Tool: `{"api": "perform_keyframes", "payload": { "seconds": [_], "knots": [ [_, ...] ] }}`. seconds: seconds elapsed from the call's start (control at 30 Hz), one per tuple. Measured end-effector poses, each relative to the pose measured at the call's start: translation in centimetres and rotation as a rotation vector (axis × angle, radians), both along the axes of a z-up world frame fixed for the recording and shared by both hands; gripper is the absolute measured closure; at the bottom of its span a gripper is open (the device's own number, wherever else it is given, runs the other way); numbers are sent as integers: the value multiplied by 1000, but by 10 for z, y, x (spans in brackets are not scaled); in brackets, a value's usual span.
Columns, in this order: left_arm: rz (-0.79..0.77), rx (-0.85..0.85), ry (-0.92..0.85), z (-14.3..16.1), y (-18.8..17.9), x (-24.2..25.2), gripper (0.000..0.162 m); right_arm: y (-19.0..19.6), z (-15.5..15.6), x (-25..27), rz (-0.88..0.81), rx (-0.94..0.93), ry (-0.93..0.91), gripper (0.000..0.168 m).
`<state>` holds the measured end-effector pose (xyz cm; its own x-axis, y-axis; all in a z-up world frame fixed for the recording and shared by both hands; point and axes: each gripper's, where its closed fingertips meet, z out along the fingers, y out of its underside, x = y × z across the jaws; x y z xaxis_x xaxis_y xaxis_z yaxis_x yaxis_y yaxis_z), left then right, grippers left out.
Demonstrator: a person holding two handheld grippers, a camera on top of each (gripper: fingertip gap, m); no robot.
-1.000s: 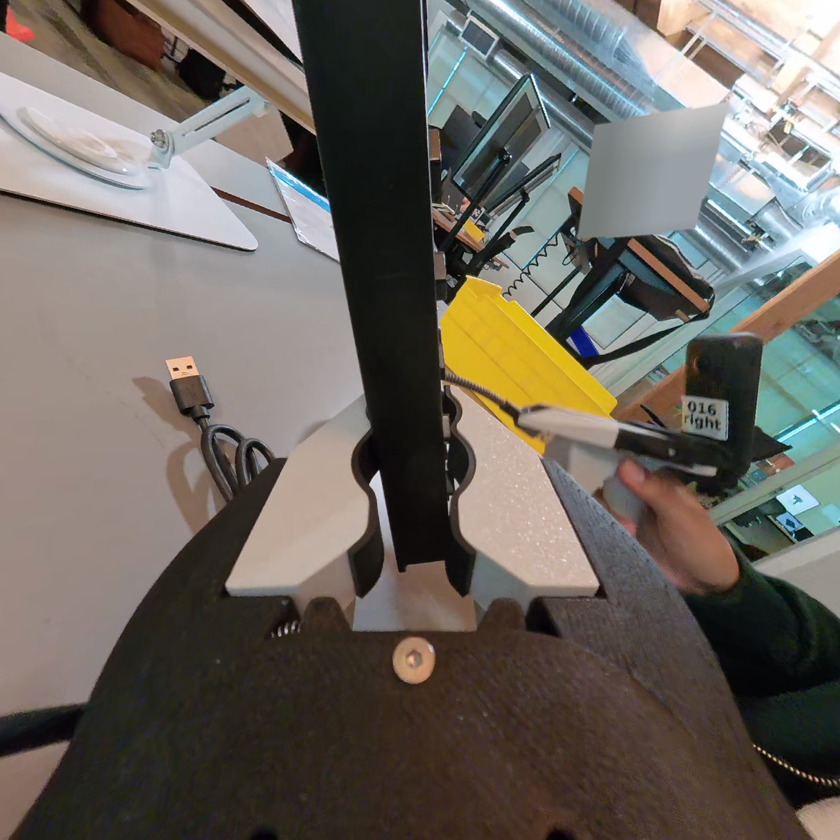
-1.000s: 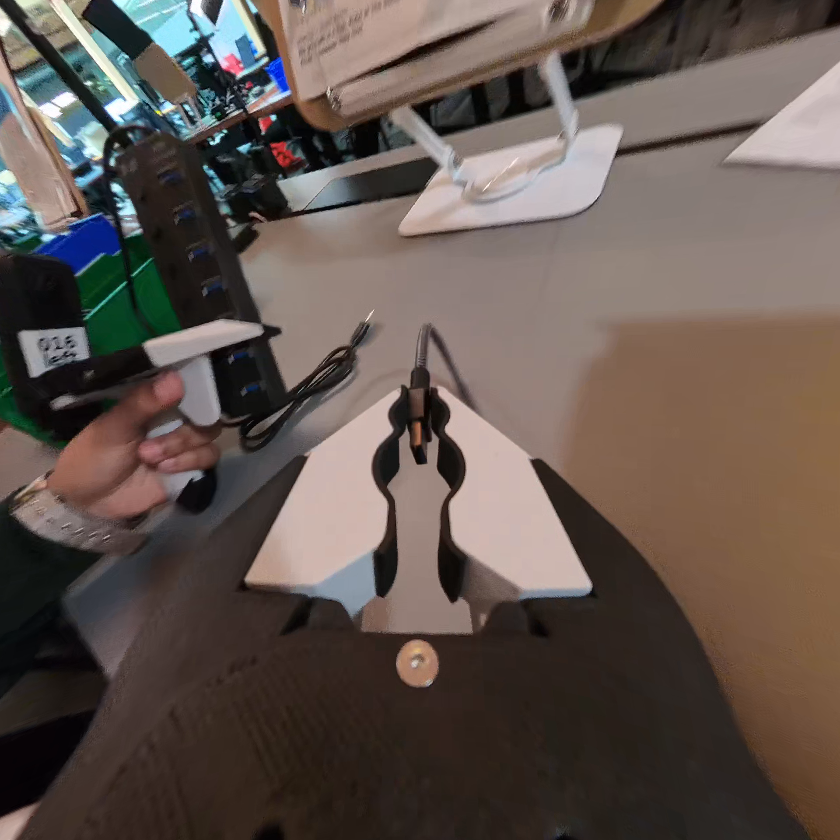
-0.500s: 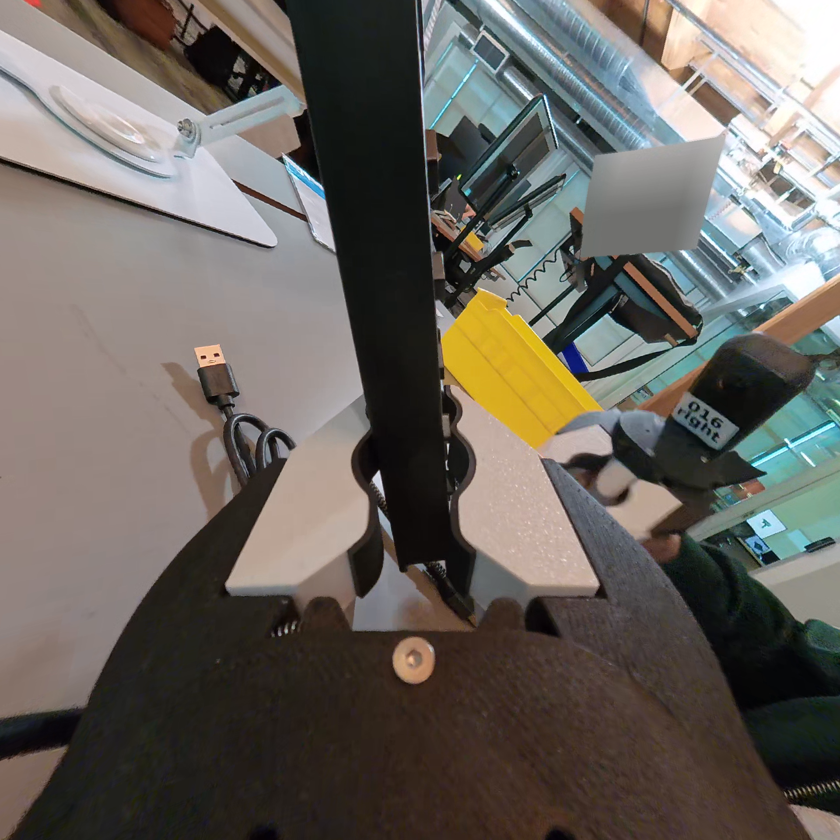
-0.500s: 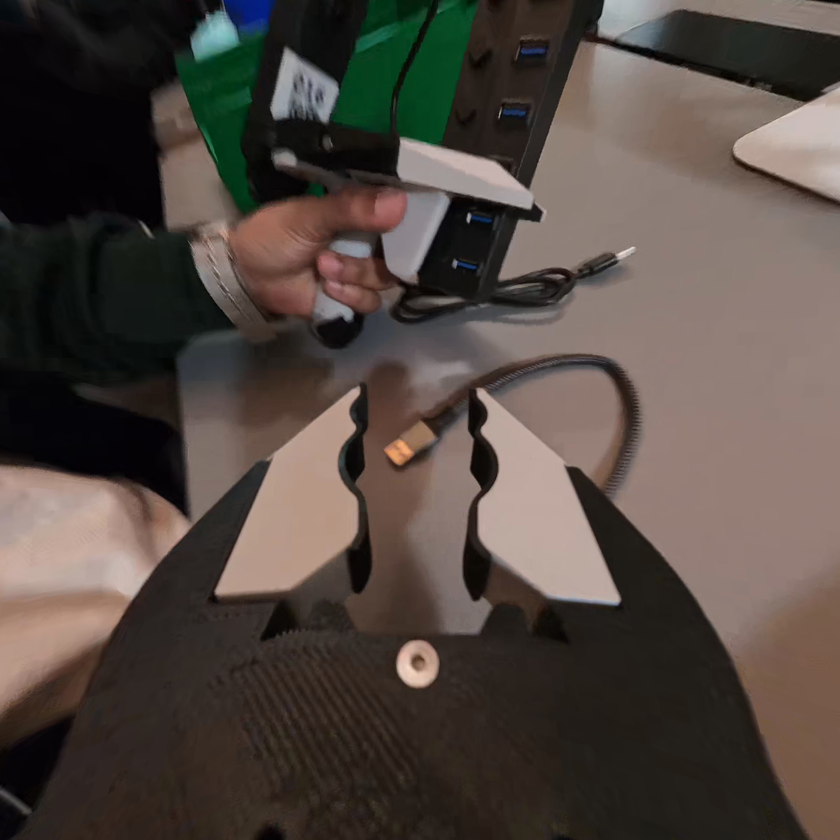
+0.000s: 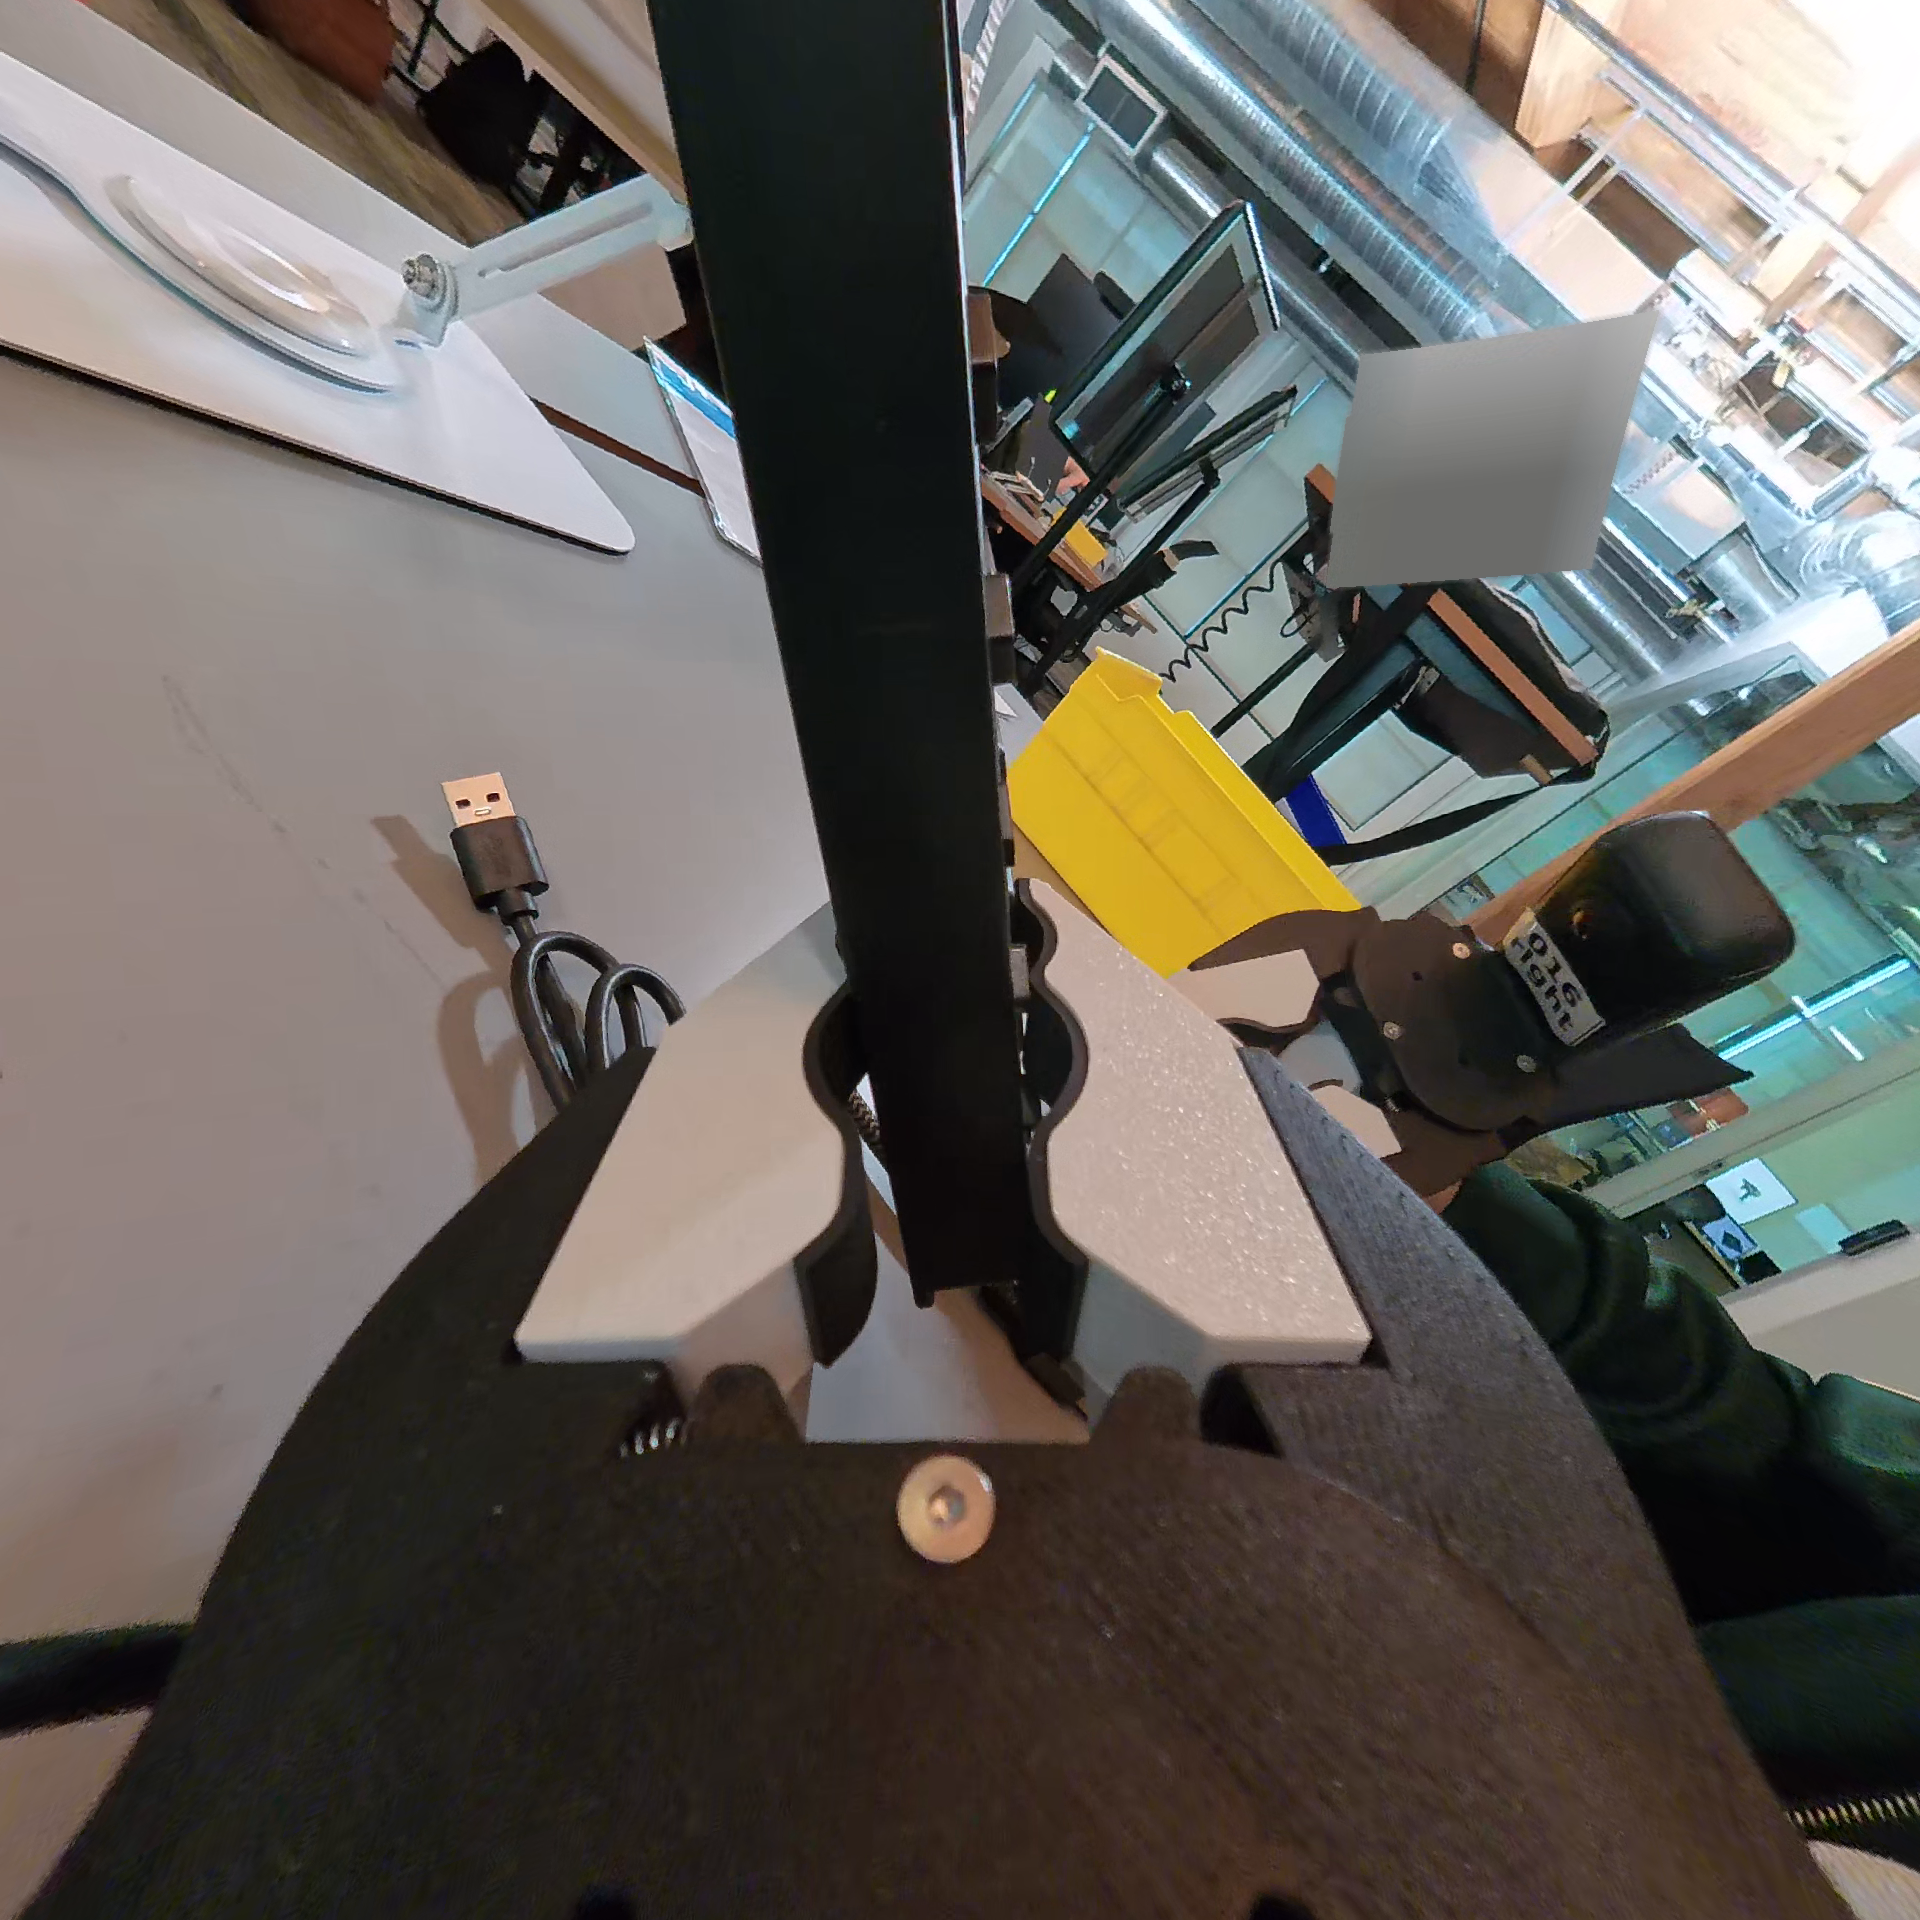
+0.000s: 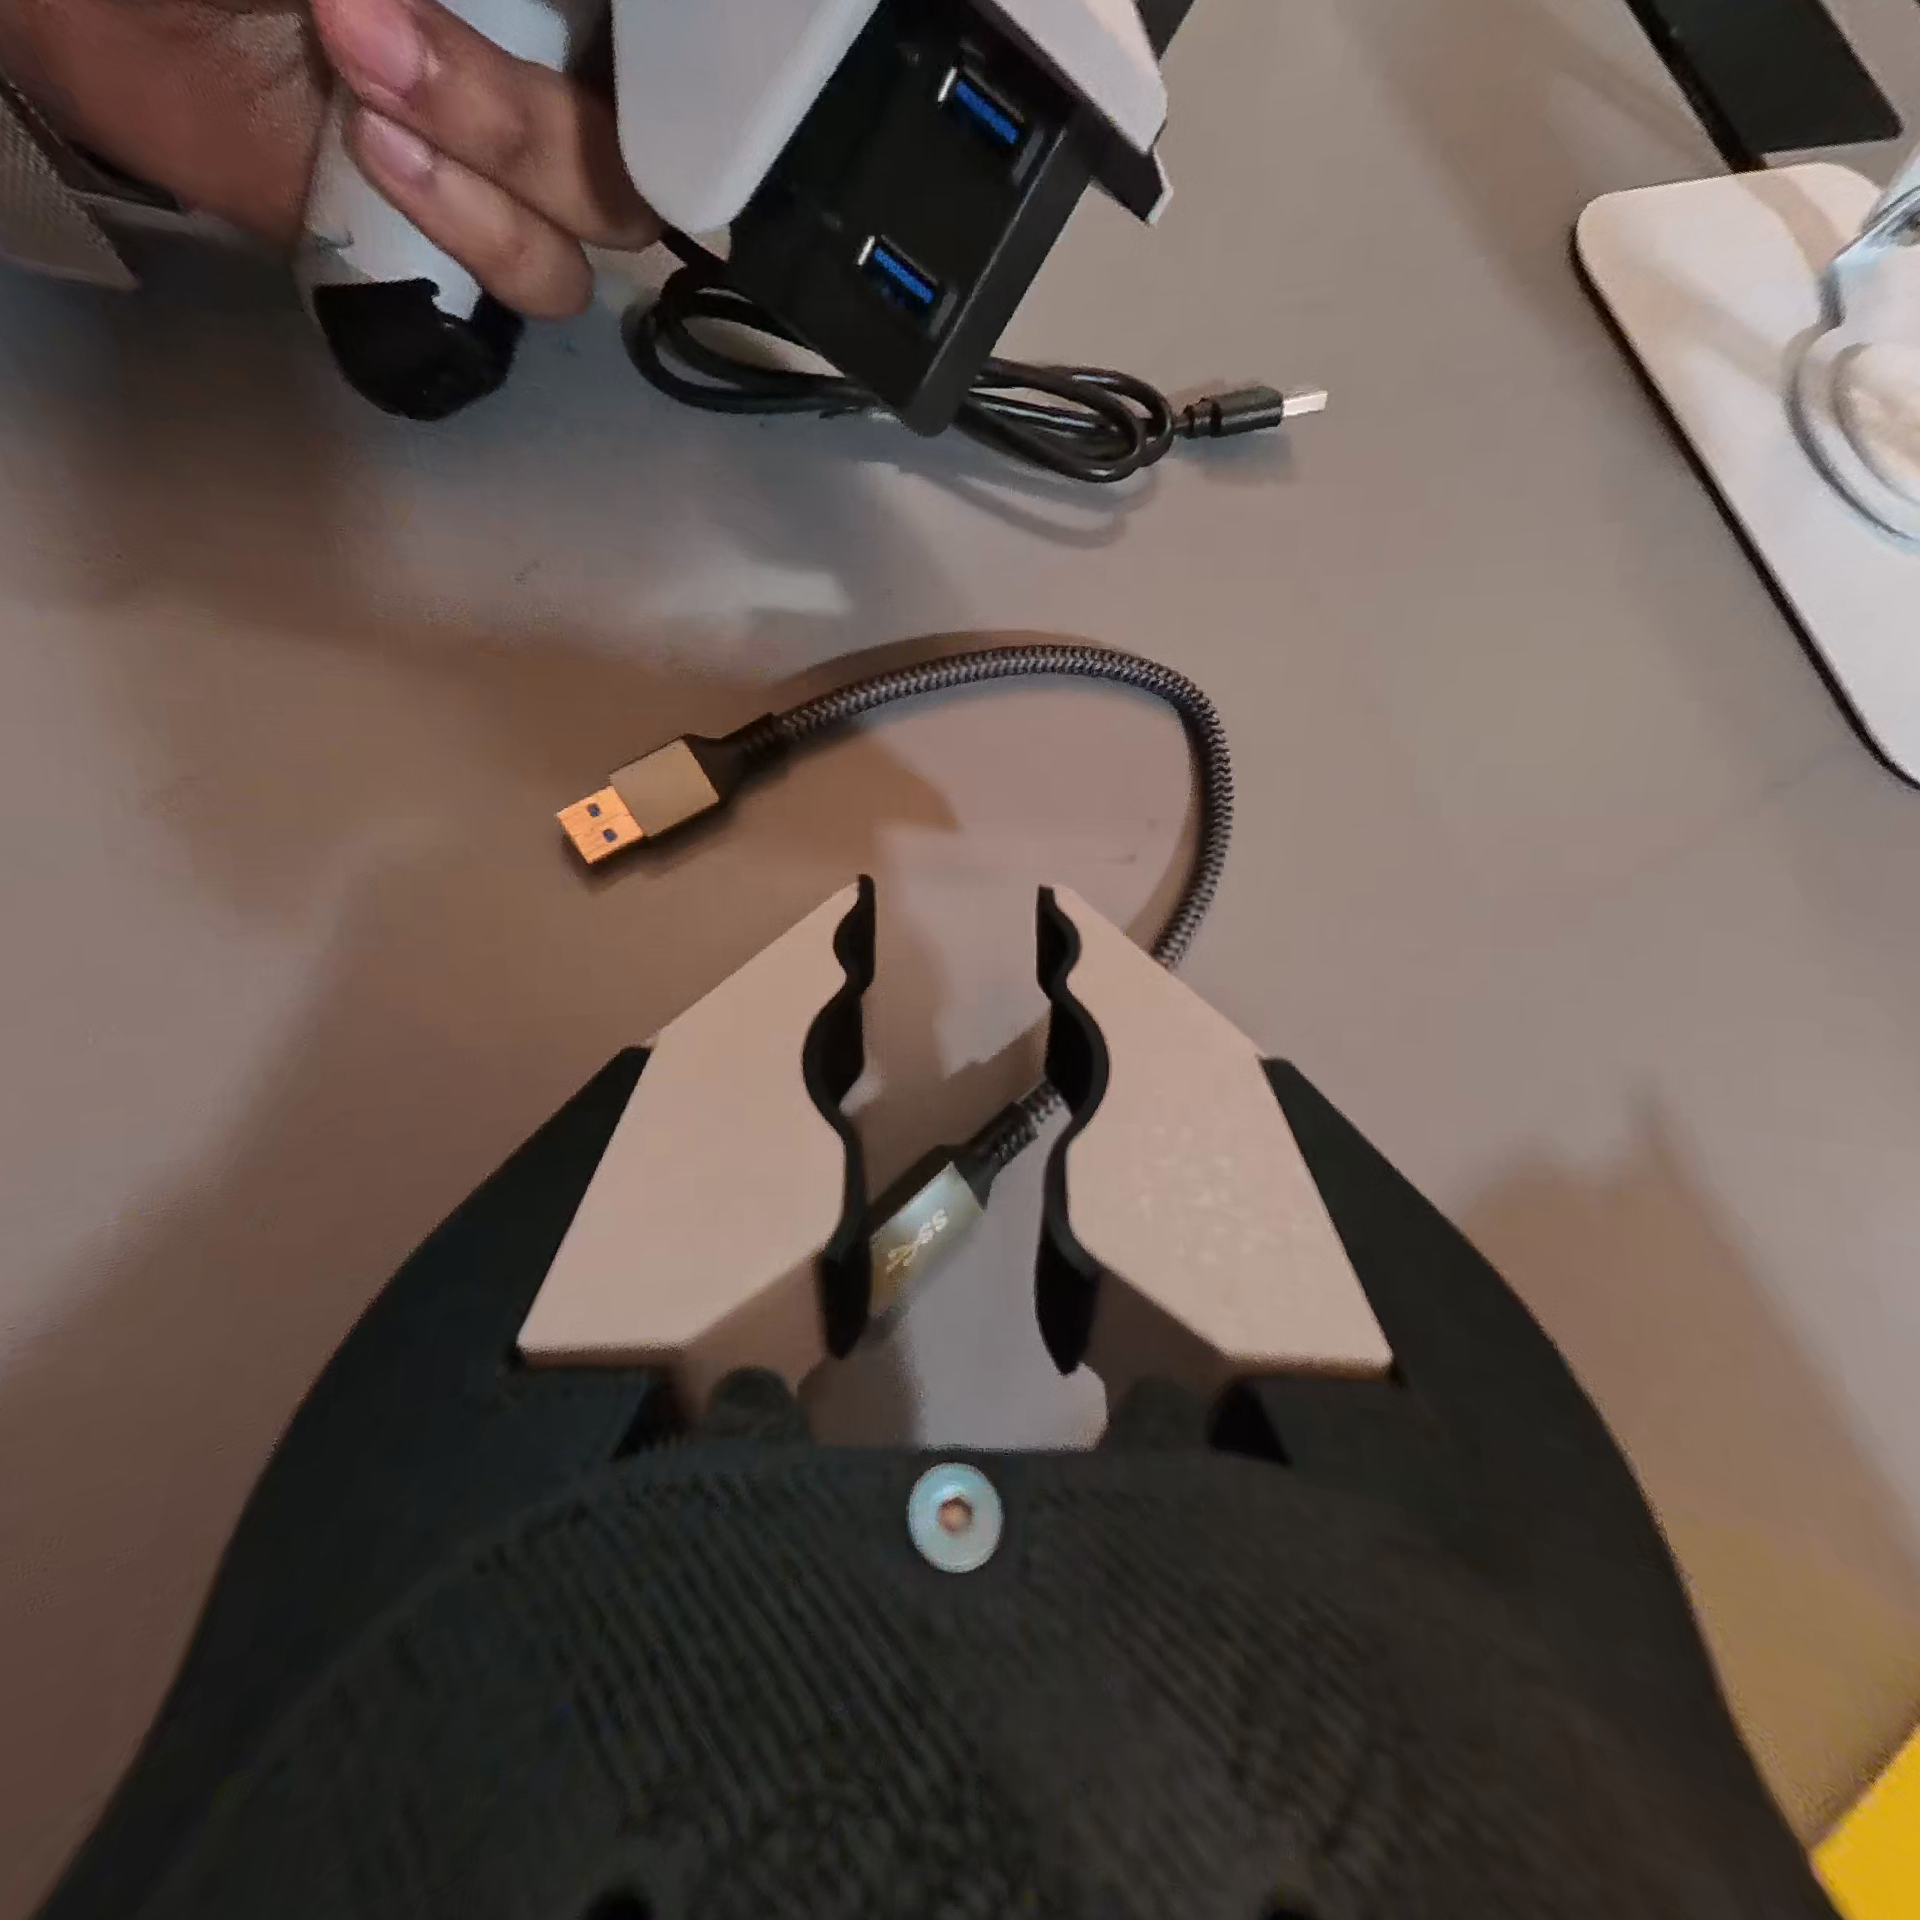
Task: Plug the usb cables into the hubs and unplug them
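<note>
My left gripper [image 5: 940,956] is shut on the black USB hub [image 5: 862,623], which stands upright on the grey table. In the right wrist view the hub's lower end [image 6: 914,239] shows two blue ports, with the left gripper's white finger [image 6: 883,94] across it. My right gripper [image 6: 954,899] is open and empty, low over the table. A braided USB cable [image 6: 1039,665] lies curved in front of it, its gold plug [image 6: 644,800] pointing left. Its other grey plug [image 6: 925,1226] lies between my open jaws, ungripped. The right gripper also shows in the left wrist view [image 5: 1278,987].
The hub's thin black cable [image 6: 1039,416] lies coiled at its foot, with its plug [image 5: 488,842] free on the table. A white stand base [image 6: 1745,416] sits at the right. A yellow bin [image 5: 1143,831] stands behind the hub. A hand [image 6: 447,135] holds the left gripper.
My right gripper has opened and let go of the braided cable's plug, which now lies on the table. It has swung toward the hub. My left gripper still holds the hub.
</note>
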<state>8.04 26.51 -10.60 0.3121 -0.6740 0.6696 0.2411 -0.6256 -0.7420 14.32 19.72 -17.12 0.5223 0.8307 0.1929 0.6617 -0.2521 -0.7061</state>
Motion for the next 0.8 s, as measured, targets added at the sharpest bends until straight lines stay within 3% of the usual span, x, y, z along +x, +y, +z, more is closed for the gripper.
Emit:
{"api": "perform_keyframes", "payload": {
  "seconds": [0.23,0.37,0.5,0.8],
  "knots": [
    [-3,7,3,0,-1,1,141,20,14,40,-189,101,-28,140],
    [-2,4,7,-2,1,1,141,27,8,68,-305,55,-27,139],
    [3,7,-1,-1,2,0,141,27,3,74,-337,2,12,139],
    [0,11,-21,1,4,-2,140,20,-6,65,-295,16,-99,139]
  ]
}}
